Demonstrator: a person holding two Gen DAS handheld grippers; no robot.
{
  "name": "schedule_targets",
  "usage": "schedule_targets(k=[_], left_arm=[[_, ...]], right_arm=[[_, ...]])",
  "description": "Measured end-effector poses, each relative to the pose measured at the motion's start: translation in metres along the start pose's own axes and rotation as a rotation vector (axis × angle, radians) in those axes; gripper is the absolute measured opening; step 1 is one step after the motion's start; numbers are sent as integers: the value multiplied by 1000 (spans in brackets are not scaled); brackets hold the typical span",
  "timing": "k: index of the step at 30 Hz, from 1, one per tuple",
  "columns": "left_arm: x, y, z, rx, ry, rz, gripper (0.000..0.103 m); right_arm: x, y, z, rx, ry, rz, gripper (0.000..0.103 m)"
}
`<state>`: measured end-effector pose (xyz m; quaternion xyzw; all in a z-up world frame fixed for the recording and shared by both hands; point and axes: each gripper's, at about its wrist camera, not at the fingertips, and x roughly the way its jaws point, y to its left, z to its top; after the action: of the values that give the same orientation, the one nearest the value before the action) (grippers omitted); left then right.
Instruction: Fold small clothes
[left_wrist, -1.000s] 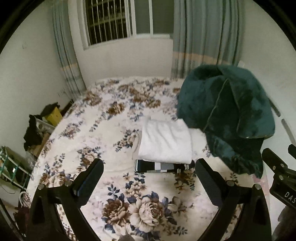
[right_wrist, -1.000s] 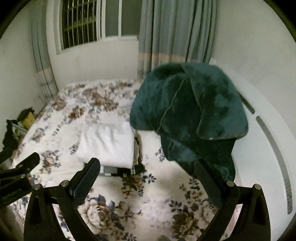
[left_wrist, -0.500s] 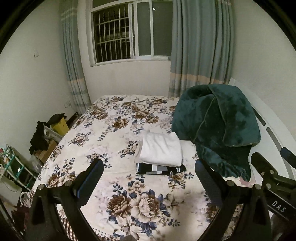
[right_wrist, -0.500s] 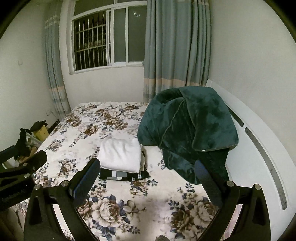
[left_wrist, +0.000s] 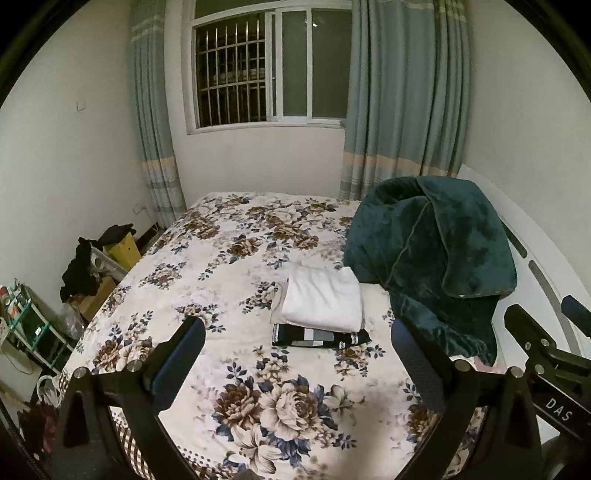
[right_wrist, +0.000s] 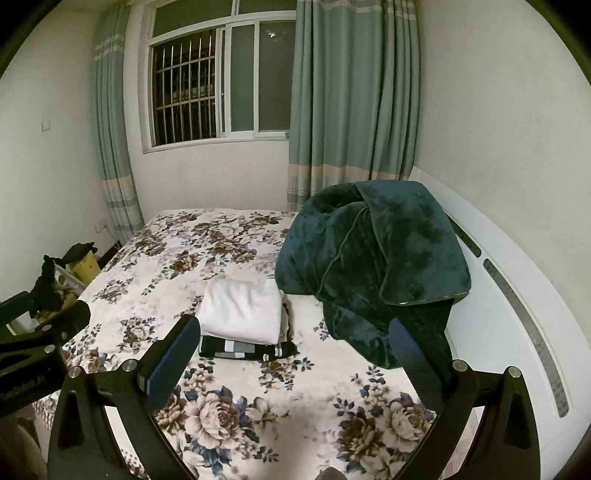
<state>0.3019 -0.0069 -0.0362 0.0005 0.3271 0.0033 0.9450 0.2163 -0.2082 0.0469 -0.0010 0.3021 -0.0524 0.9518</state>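
A folded white garment (left_wrist: 322, 299) lies on top of a folded black-and-grey striped garment (left_wrist: 317, 336), stacked on the floral bedspread (left_wrist: 236, 258). The stack also shows in the right wrist view, white piece (right_wrist: 242, 309) over striped piece (right_wrist: 243, 349). My left gripper (left_wrist: 297, 363) is open and empty, held well back above the near end of the bed. My right gripper (right_wrist: 291, 360) is open and empty, beside it to the right, also far from the stack.
A dark green plush blanket (left_wrist: 432, 258) is heaped at the right of the bed against the white headboard (right_wrist: 517, 314). Boxes and dark clothes (left_wrist: 96, 258) sit on the floor at the left. A barred window (left_wrist: 269, 70) and curtains are behind.
Both grippers have pulled back and up from the bed; the stack looks smaller and farther, and more of the room shows. The folded stack has not moved.
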Motion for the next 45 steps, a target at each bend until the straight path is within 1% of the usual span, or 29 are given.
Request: schedule_targets(k=[21, 45], left_arm=[[-6, 2, -8, -3, 1, 29, 103], [-8, 3, -9, -12, 0, 32, 103]], right_arm=[[9, -3, 3, -16, 9, 16, 103], [9, 0, 2, -20, 6, 21, 103]])
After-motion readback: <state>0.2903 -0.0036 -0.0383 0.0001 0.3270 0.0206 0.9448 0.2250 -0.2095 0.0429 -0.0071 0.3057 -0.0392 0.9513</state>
